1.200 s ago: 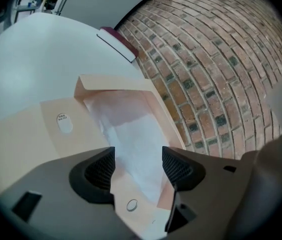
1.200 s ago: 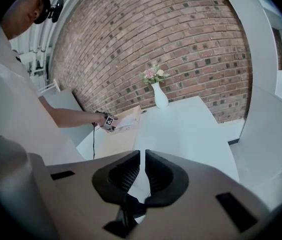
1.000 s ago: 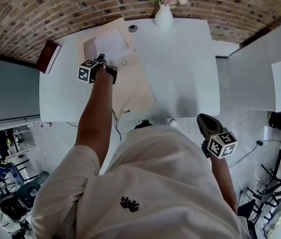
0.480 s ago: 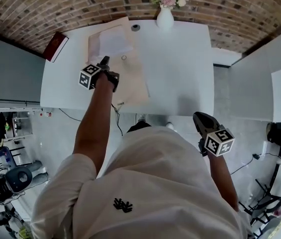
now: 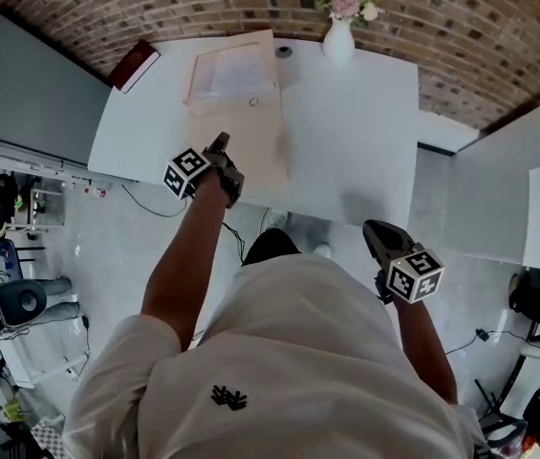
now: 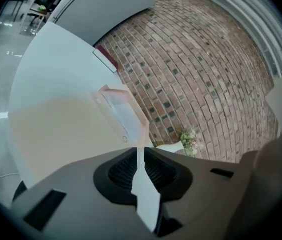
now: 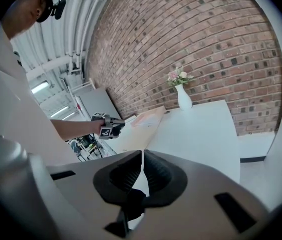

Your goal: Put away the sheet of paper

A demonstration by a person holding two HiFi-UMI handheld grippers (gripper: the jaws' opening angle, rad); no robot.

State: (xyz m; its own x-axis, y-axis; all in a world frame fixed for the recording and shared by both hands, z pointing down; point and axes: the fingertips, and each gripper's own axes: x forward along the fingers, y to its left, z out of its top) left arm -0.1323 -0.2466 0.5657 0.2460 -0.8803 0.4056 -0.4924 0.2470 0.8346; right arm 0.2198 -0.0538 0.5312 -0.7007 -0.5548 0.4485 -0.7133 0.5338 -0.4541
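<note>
Now | left tongs (image 5: 221, 143): just closed to a slit, empty | right tongs (image 5: 371, 227): shut, empty | one sheet (image 5: 232, 70) | one envelope (image 5: 250, 134) | one vase (image 5: 338, 41)

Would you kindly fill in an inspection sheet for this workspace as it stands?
Surface: white table, mostly bare.
Job's things: sheet of paper lying on the far end of a tan envelope.
Clutter: red booklet at the far-left corner; vase of flowers and small round object at the far edge.
Tools: left tool by the envelope's near-left edge, jaws have just been closing to a slit, nothing between; right tool off the table, jaws together, empty.
Cables: cable trailing below the table's near edge.
Surroundings: brick wall, grey panel.
</note>
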